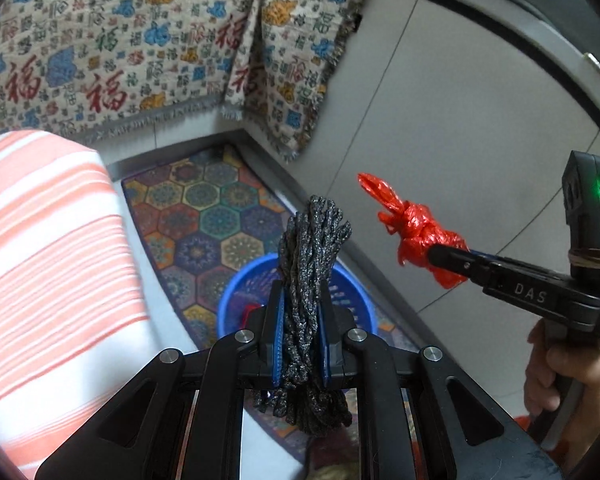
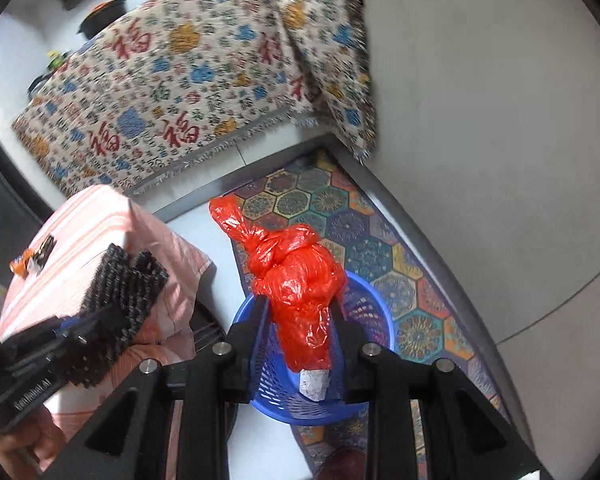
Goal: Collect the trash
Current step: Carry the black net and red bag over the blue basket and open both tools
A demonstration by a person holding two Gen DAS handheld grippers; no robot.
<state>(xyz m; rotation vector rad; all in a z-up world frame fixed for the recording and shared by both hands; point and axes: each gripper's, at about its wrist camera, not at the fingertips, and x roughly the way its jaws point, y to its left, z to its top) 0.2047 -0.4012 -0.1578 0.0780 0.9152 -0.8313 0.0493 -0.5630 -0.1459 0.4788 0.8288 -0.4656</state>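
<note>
My left gripper [image 1: 302, 304] is shut on a bundle of dark braided rope [image 1: 312, 256], held above a blue plastic basket [image 1: 230, 300] on the floor. My right gripper [image 2: 300, 312] is shut on a knotted red plastic bag [image 2: 296, 276], also over the blue basket [image 2: 376, 312]. In the left wrist view the right gripper [image 1: 440, 252] comes in from the right with the red bag [image 1: 412, 232]. In the right wrist view the left gripper [image 2: 88, 328] shows at the left with the rope [image 2: 120, 292].
The basket stands on a hexagon-patterned mat [image 1: 204, 216] [image 2: 380, 248]. A stool with an orange-striped cover [image 1: 48, 264] [image 2: 96, 232] is to the left. A patterned blanket [image 1: 140, 40] [image 2: 180, 80] hangs over furniture behind. Grey tiled floor [image 1: 440, 120] lies to the right.
</note>
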